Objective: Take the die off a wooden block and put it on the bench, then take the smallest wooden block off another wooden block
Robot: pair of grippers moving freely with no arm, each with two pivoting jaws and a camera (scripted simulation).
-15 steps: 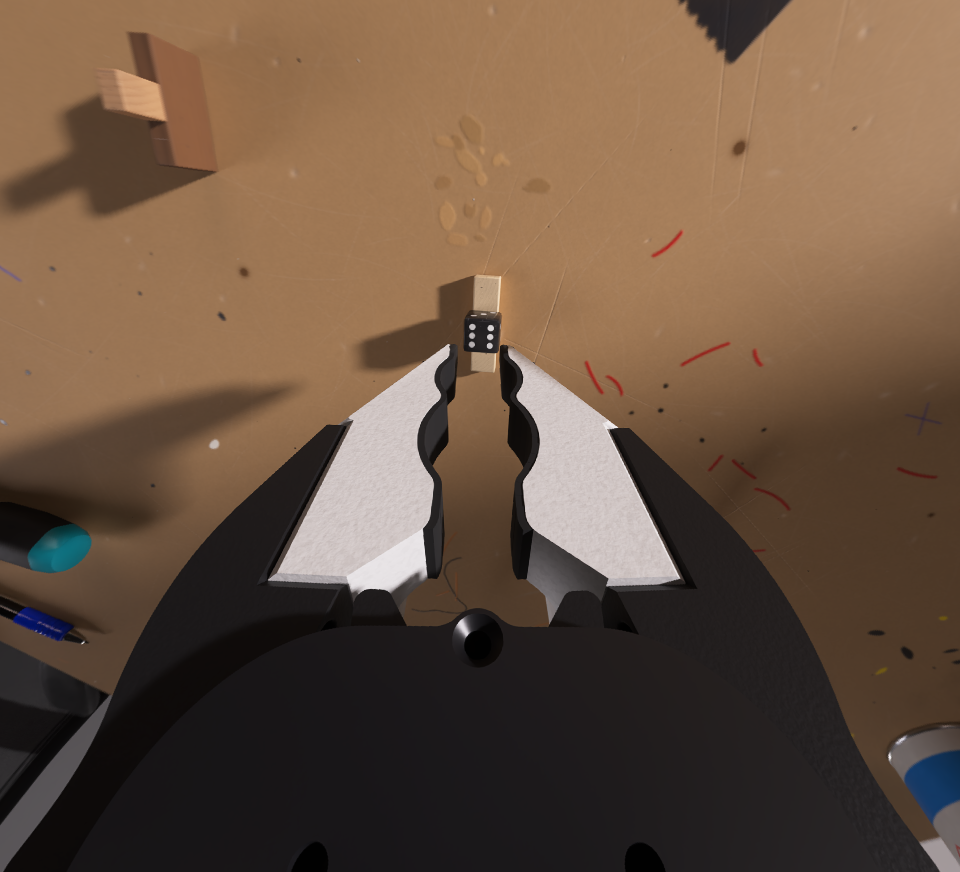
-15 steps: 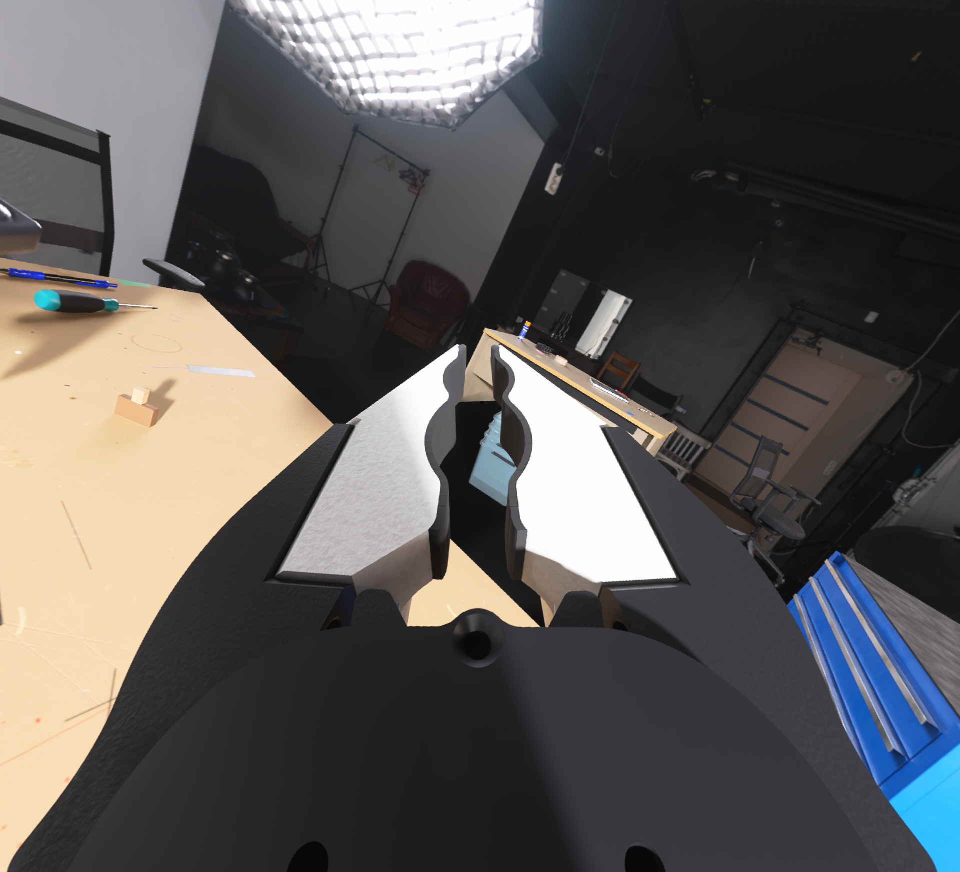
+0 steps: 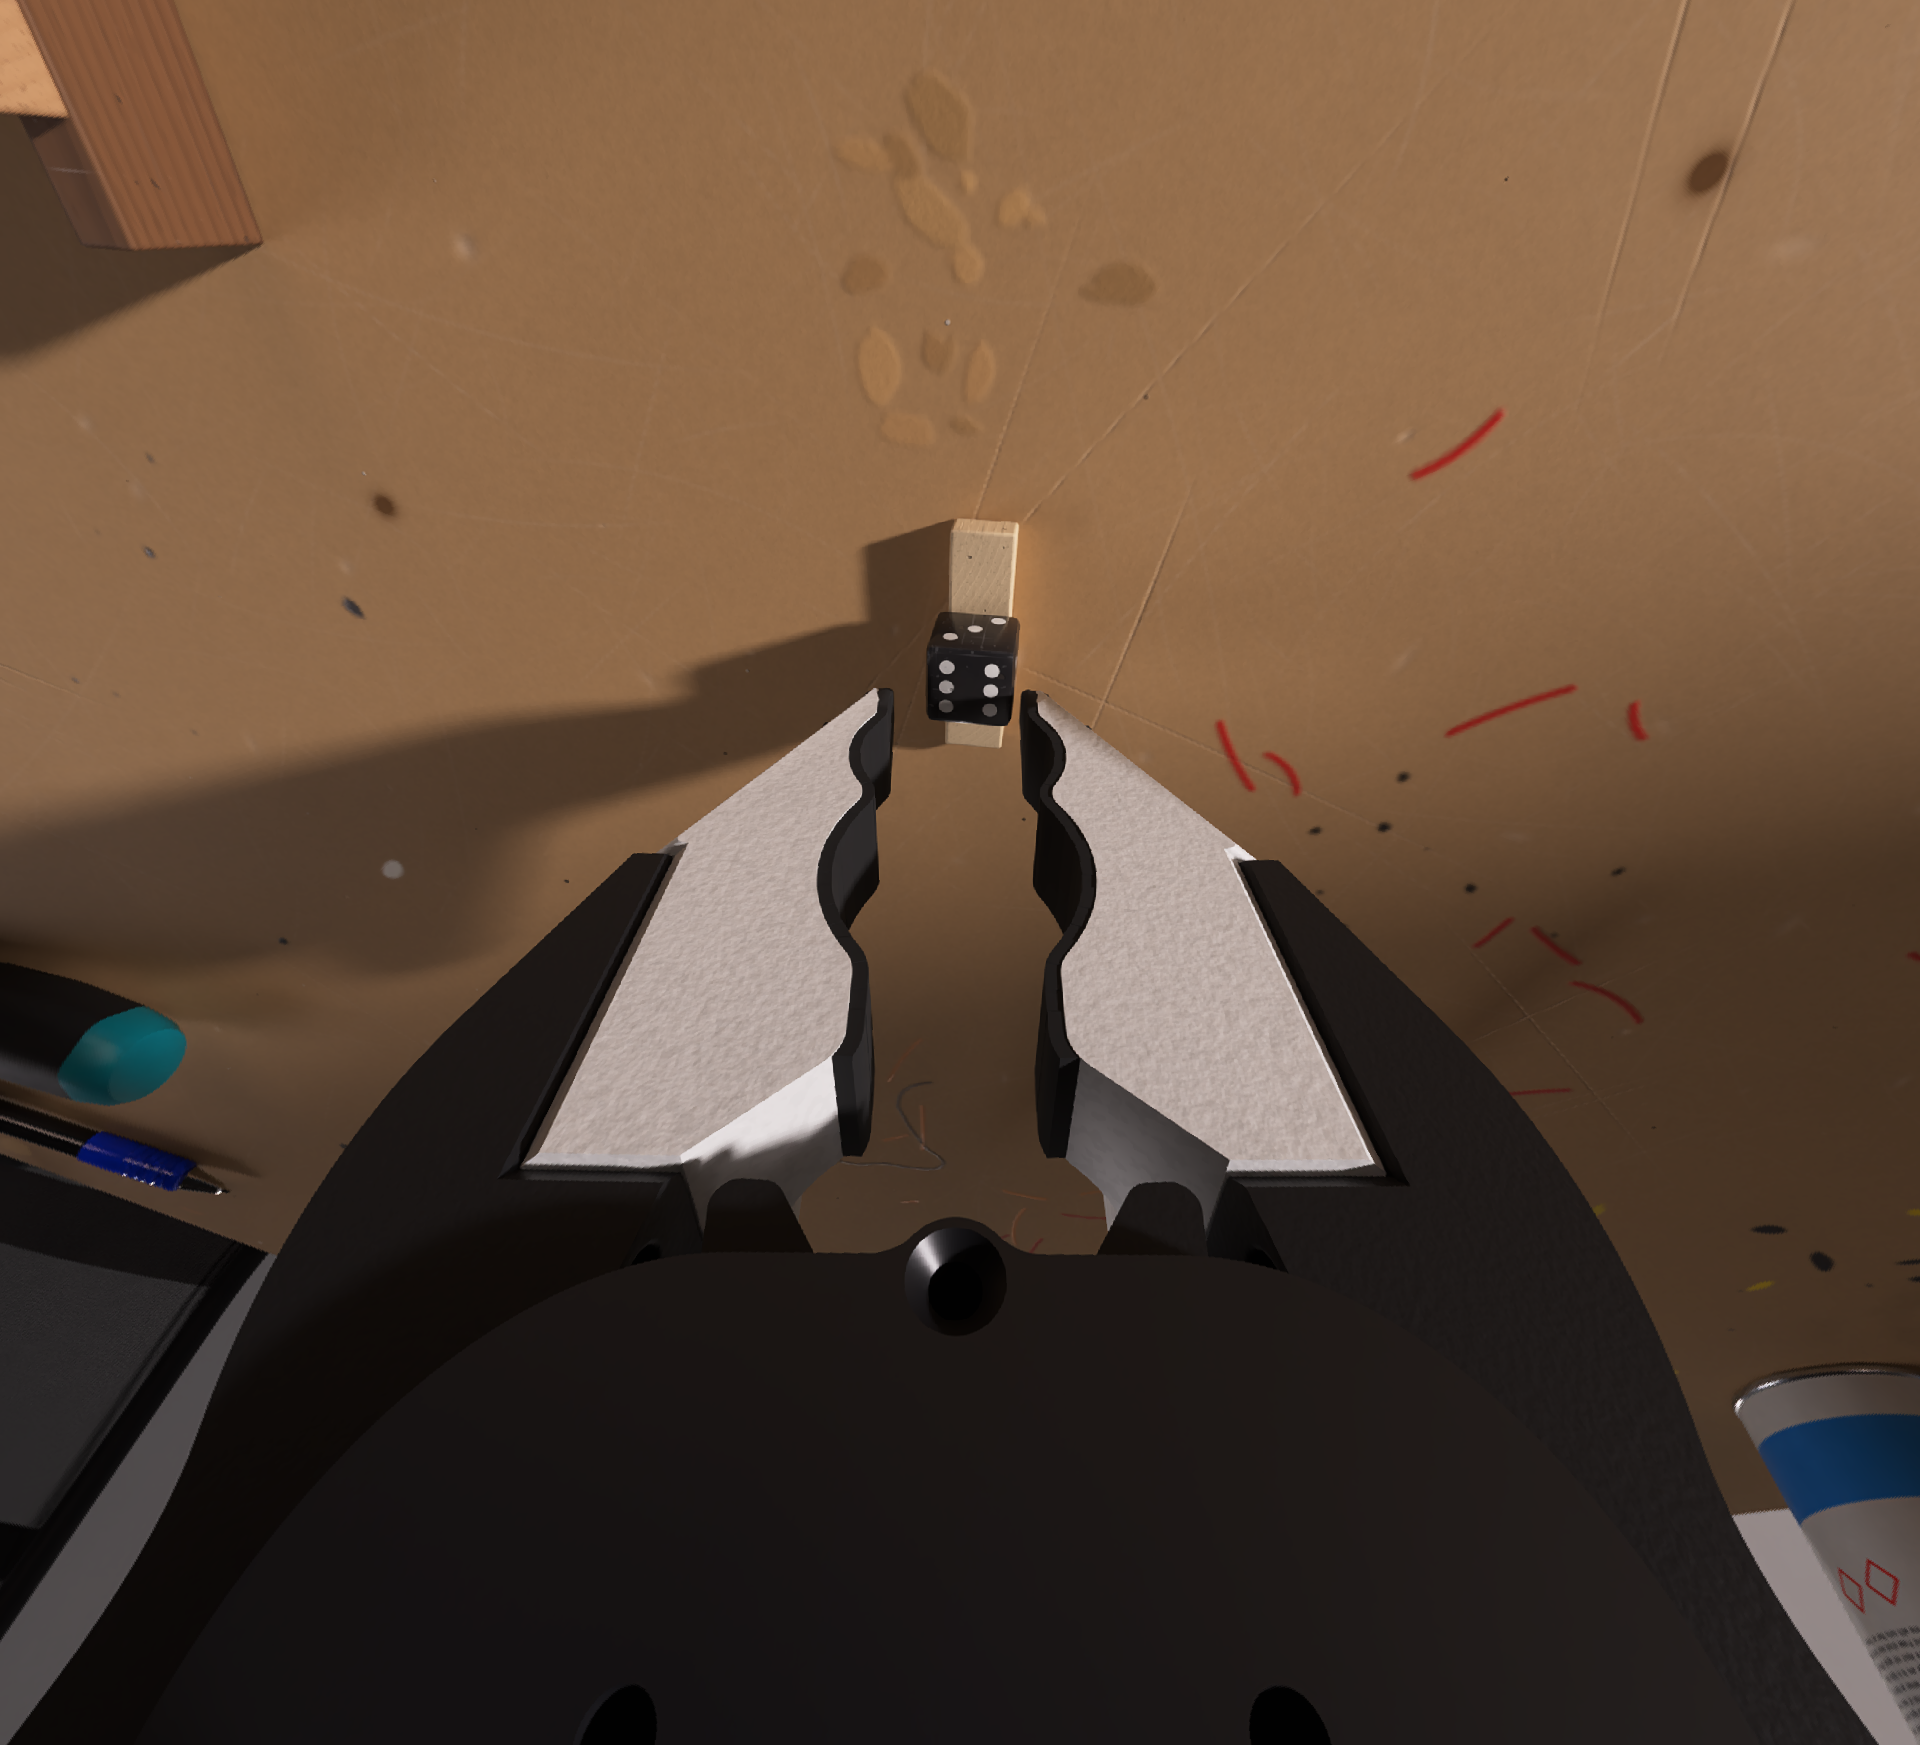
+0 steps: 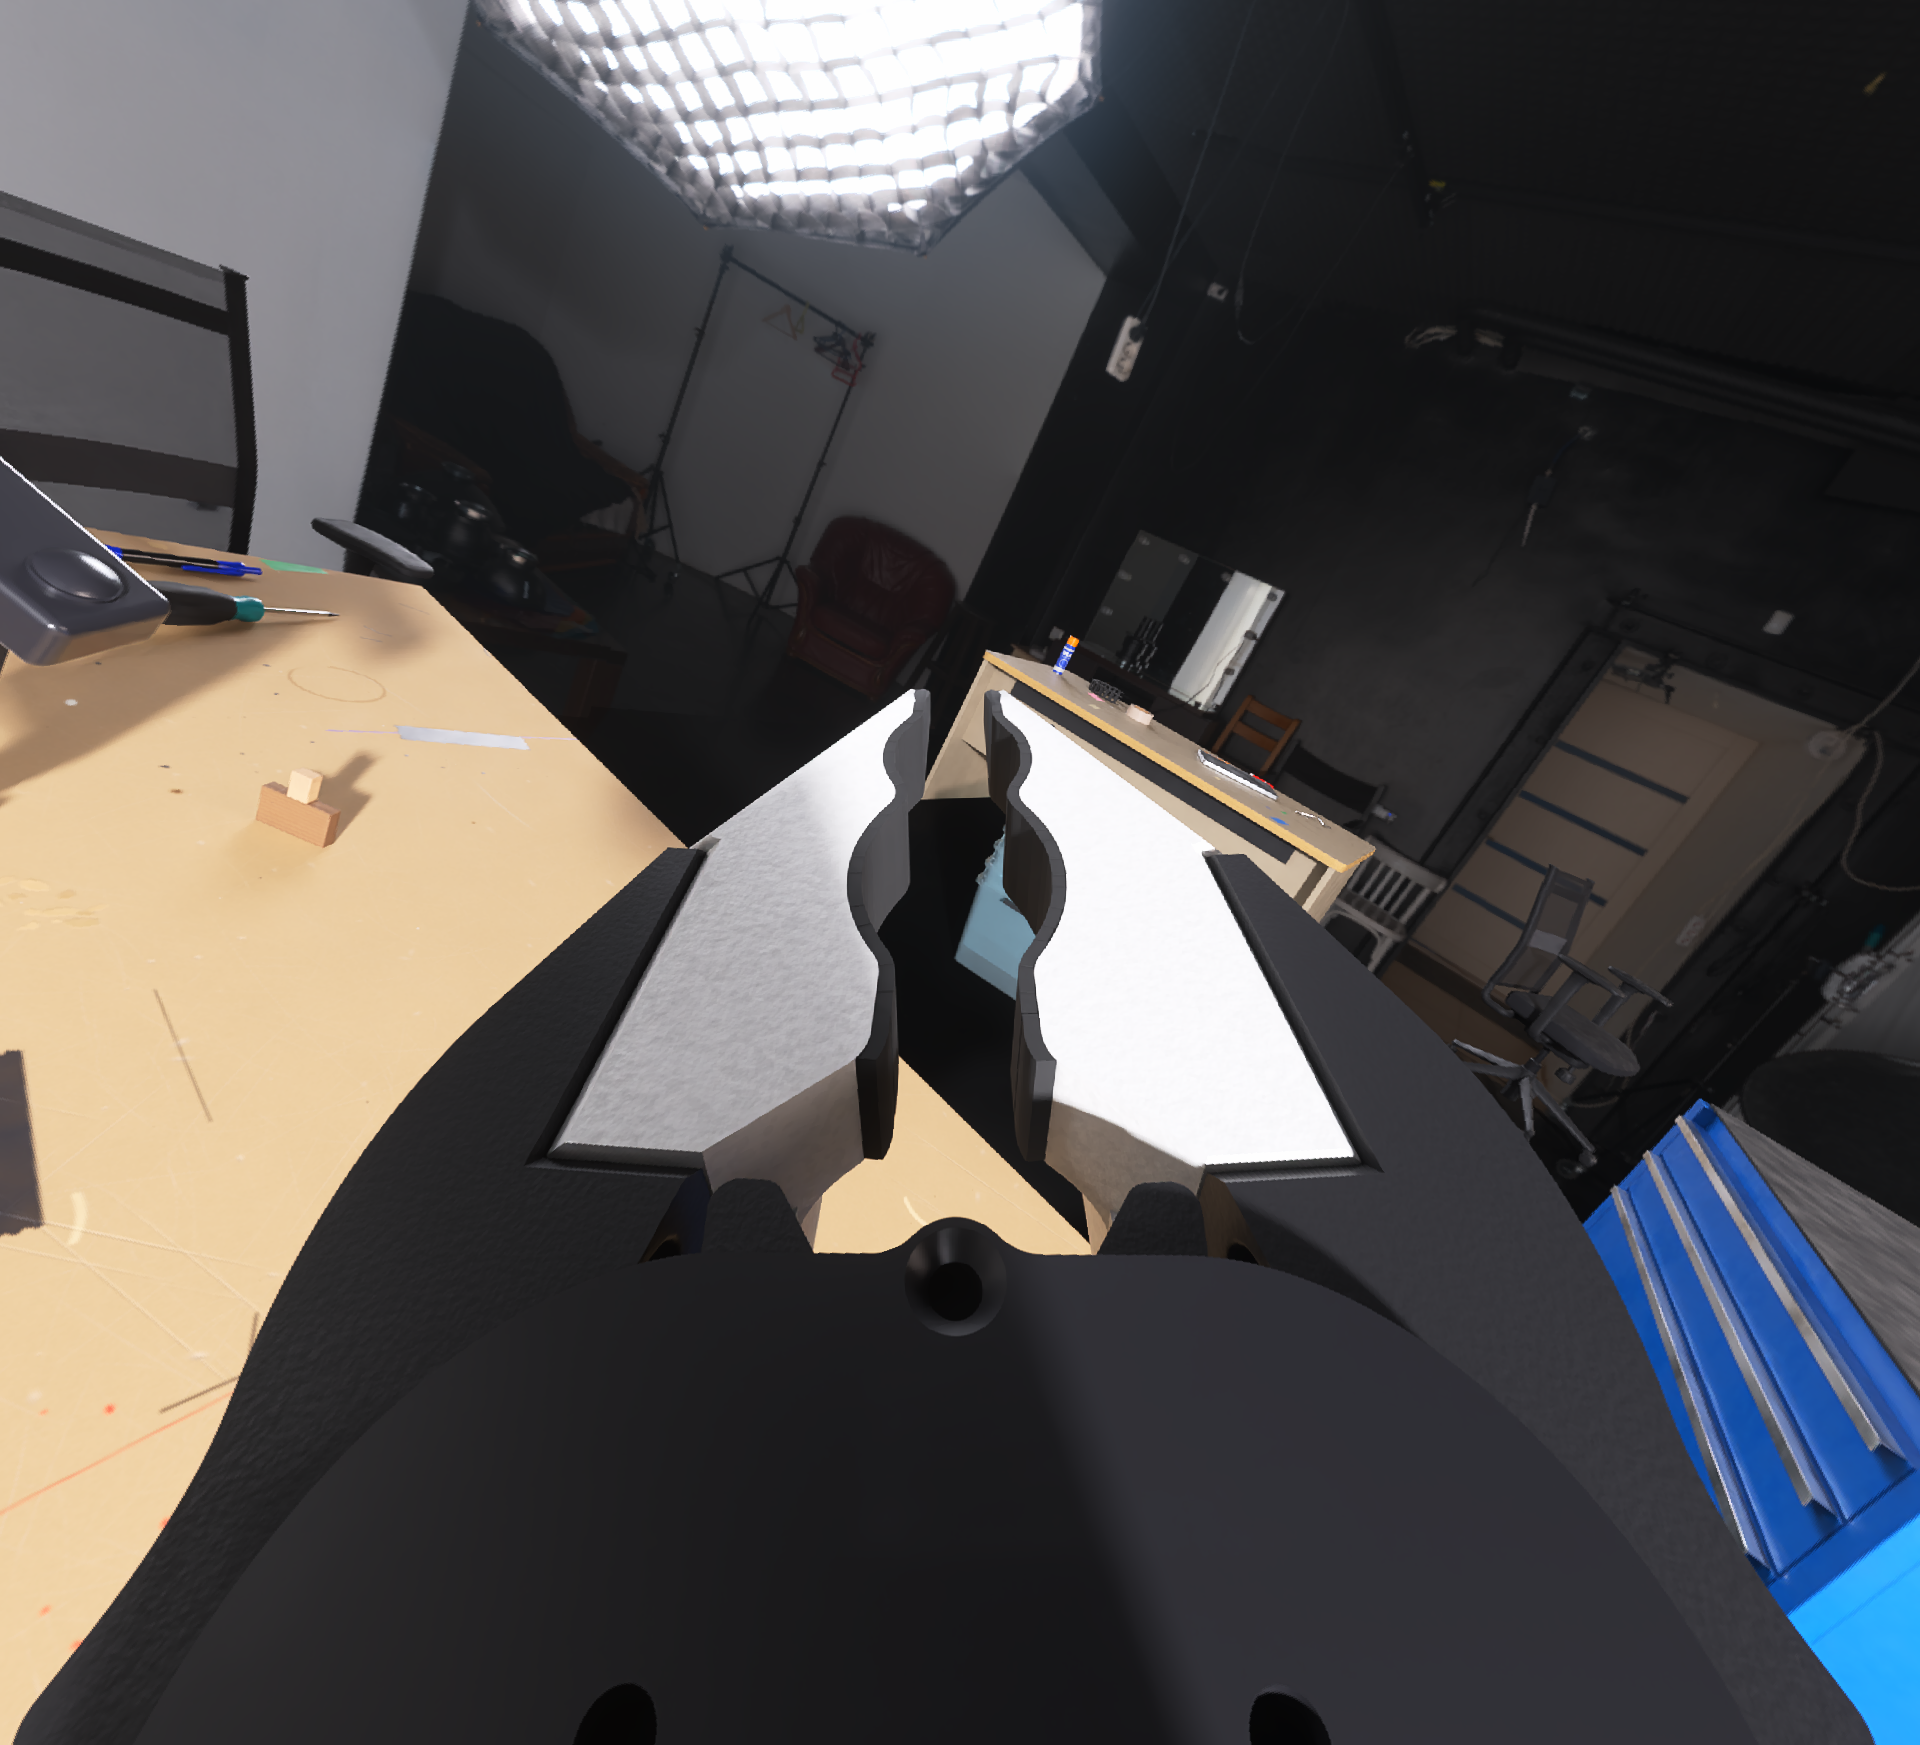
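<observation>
A black die [image 3: 971, 682] with white pips sits on a pale narrow wooden block [image 3: 983, 570] on the brown bench [image 3: 1351, 241]. My left gripper [image 3: 956, 708] is open and points down at the die, its fingertips just short of it on either side. A larger brown block [image 3: 125, 64] with a small pale block [image 3: 21, 69] on it lies at the upper left; the same pair shows in the right wrist view as the brown block [image 4: 296, 815] and small block [image 4: 304, 785]. My right gripper [image 4: 956, 708] is open and empty, pointing past the bench edge into the room.
A teal-tipped screwdriver [image 3: 94, 1046] and a blue pen [image 3: 135, 1160] lie at the left, next to a dark flat object [image 3: 94, 1363]. A white and blue can [image 3: 1839, 1529] stands at the lower right. The other gripper's grey body [image 4: 62, 589] shows at the left of the right wrist view.
My left gripper has moved down closer to the die and opened wider. The right gripper has tilted slightly; the left gripper's body now shows in its view.
</observation>
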